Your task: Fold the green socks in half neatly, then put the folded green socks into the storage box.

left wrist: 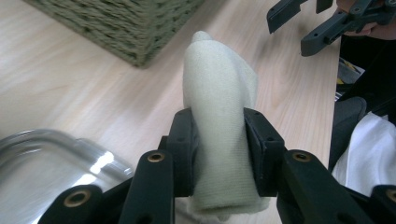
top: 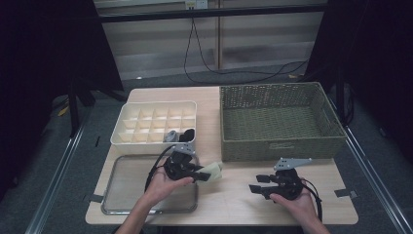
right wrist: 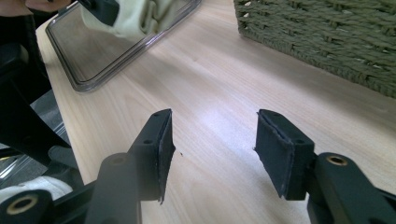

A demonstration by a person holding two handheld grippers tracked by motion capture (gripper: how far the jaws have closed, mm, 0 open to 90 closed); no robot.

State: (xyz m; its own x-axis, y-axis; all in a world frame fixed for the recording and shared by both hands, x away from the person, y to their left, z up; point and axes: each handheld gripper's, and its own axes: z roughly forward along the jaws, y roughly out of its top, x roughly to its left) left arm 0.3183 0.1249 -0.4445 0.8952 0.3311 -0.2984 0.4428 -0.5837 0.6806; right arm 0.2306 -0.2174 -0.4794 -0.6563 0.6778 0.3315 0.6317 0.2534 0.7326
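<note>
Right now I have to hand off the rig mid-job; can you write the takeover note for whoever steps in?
Left gripper: shut on a rolled pale sock, held above the table between the metal tray and the wicker basket.
Right gripper: open, nothing between the jaws, low over bare table.
Done: two dark rolled items sit in the divided organizer.
Left: probably place this sock in a free compartment.

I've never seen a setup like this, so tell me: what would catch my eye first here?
Likely the pale sock, pinched between the fingers of the left gripper above the table, near the tray. Next, the big woven basket at the back right, beside a white divided box. The right gripper hovers open with nothing in it.
</note>
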